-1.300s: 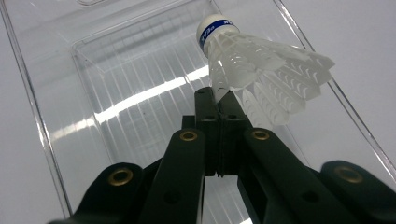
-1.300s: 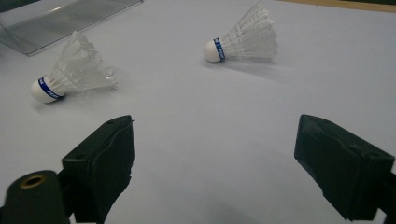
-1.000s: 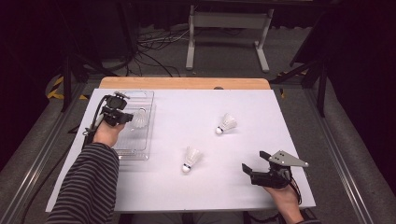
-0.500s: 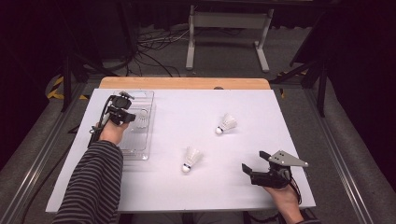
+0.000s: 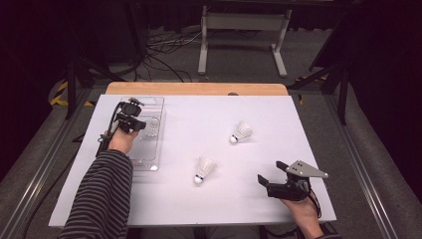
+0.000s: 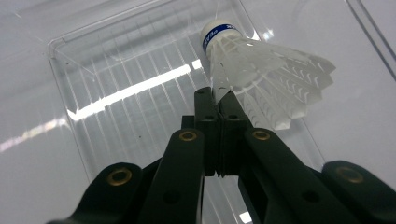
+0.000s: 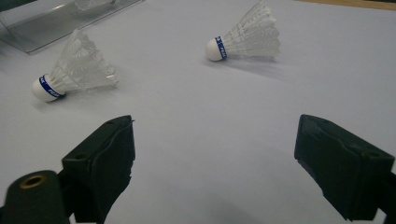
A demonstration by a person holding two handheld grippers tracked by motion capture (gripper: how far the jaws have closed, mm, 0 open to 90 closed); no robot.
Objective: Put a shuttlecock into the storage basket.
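Observation:
My left gripper (image 5: pixel 142 124) (image 6: pixel 218 95) is shut on the feather skirt of a white shuttlecock (image 6: pixel 261 70) (image 5: pixel 153 127) with a blue band at its cork. It holds the shuttlecock inside the clear plastic tray (image 5: pixel 149 159) (image 6: pixel 116 74) at the table's left. Two more shuttlecocks lie on the white table, one in the middle (image 5: pixel 205 168) (image 7: pixel 74 70) and one farther right (image 5: pixel 242 132) (image 7: pixel 250 35). My right gripper (image 5: pixel 269 172) (image 7: pixel 215 149) rests near the front right with its jaws wide open and nothing between them.
The white sheet covers a wooden table (image 5: pixel 199 88). A metal stand (image 5: pixel 244 30) and cables lie on the floor behind it. A striped sleeve (image 5: pixel 102 194) reaches in from the lower left.
The left hand has shifted slightly over the tray, with the shuttlecock still in its jaws. The right hand has kept still.

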